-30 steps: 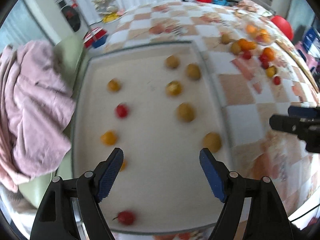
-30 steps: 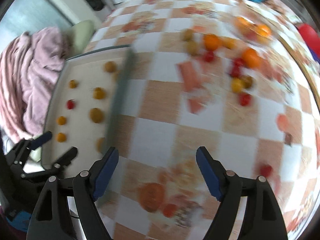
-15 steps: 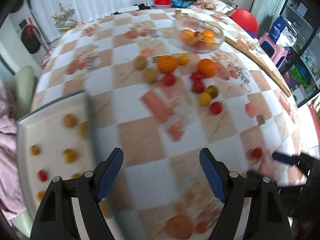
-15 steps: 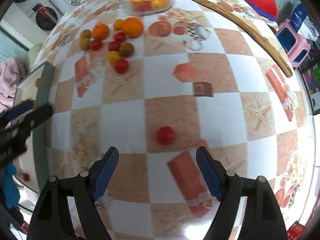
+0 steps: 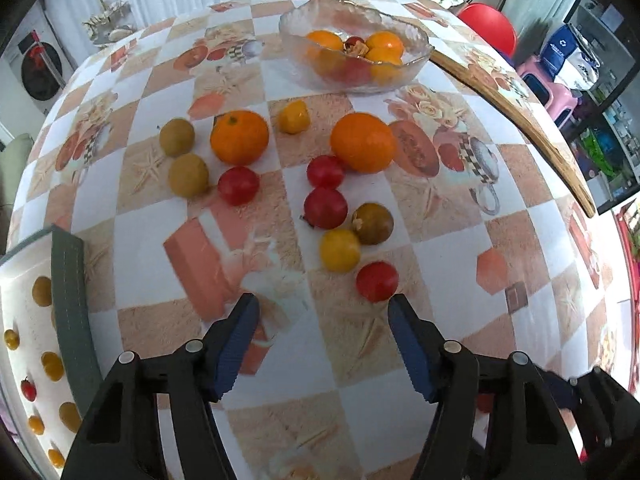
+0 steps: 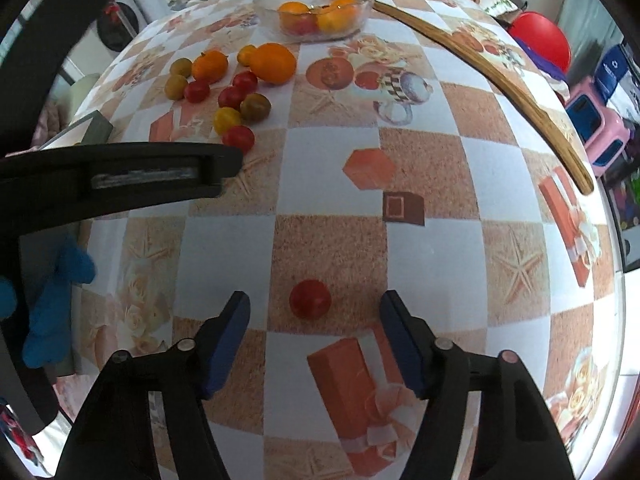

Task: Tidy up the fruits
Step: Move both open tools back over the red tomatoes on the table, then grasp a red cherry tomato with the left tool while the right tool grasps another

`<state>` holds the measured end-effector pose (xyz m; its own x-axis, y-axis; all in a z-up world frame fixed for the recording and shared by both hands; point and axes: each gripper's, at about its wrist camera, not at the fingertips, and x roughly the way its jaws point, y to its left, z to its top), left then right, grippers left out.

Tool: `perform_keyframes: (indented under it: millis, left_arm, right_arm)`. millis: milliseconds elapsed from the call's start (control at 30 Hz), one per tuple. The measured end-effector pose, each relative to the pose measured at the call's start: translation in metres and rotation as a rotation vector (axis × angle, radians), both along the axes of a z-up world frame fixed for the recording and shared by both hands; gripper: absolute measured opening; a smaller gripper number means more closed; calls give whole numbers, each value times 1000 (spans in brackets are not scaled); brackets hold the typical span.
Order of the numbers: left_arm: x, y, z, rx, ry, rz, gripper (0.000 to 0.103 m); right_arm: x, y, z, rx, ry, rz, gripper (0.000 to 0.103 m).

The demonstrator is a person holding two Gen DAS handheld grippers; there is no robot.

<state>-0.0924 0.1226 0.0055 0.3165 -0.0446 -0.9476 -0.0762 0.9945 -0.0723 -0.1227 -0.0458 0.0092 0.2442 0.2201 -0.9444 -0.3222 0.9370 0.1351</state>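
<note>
Loose fruit lies on the checked tablecloth: two oranges (image 5: 239,137) (image 5: 363,141), several red, yellow and brownish small fruits. My left gripper (image 5: 322,320) is open and empty, with a red tomato (image 5: 377,281) just ahead near its right finger. My right gripper (image 6: 314,324) is open, with a lone red tomato (image 6: 310,298) between its fingers on the table, not gripped. A white tray (image 5: 24,312) with a grey rim holds several small fruits at the far left. A glass bowl (image 5: 412,64) holds oranges and red fruit at the back.
A long wooden strip (image 5: 516,120) lies along the table's right side. The left gripper's body (image 6: 116,176) crosses the left of the right wrist view. A red chair (image 6: 540,42) and pink stool (image 6: 596,128) stand beyond the table edge.
Both grippers swung right, away from the tray toward the loose fruit. The right gripper has closed in on the lone red tomato, which now sits between its fingers.
</note>
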Motion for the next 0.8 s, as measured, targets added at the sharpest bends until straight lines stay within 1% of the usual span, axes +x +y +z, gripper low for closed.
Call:
perform_keyframes:
  millis: [133, 167, 200, 233, 267, 300, 333, 367, 433, 467, 500, 600, 800]
  left_arm:
    - [8, -6, -1, 11, -3, 11, 66]
    - [9, -8, -1, 17, -5, 15, 64]
    - [11, -8, 0, 27, -6, 16, 58]
    - [12, -10, -1, 38, -5, 16, 56]
    - [13, -10, 0, 42, -8, 19, 54]
    - [13, -11, 0, 44, -11, 18, 47]
    - [13, -11, 1, 46, -14, 15, 40]
    - [12, -11, 1, 47, -17, 12, 37]
    - [12, -10, 2, 44, -18, 10, 29]
    - [11, -9, 2, 38, -18, 10, 26]
    - [10, -7, 3, 31, -17, 10, 20]
    - [1, 0, 4, 2, -11, 14, 20]
    - [-26, 15, 5, -14, 7, 2, 20]
  right_arm:
    - [0, 1, 1, 1, -15, 15, 59]
    - [0, 2, 1, 0, -18, 19, 56]
    - [0, 2, 1, -2, -20, 23, 55]
    - [0, 3, 1, -5, -22, 26, 52]
    - [0, 4, 1, -11, -25, 31, 46]
    - [2, 7, 1, -15, -27, 33, 42]
    - [1, 6, 2, -16, -28, 33, 33]
    - [2, 5, 2, -13, -25, 33, 26]
    - [4, 3, 1, 7, -10, 28, 22]
    - [5, 0, 2, 25, 2, 20, 22]
    - [5, -3, 2, 35, 10, 12, 22]
    - [3, -12, 3, 73, 38, -16, 22]
    - [1, -23, 4, 125, 82, -58, 22]
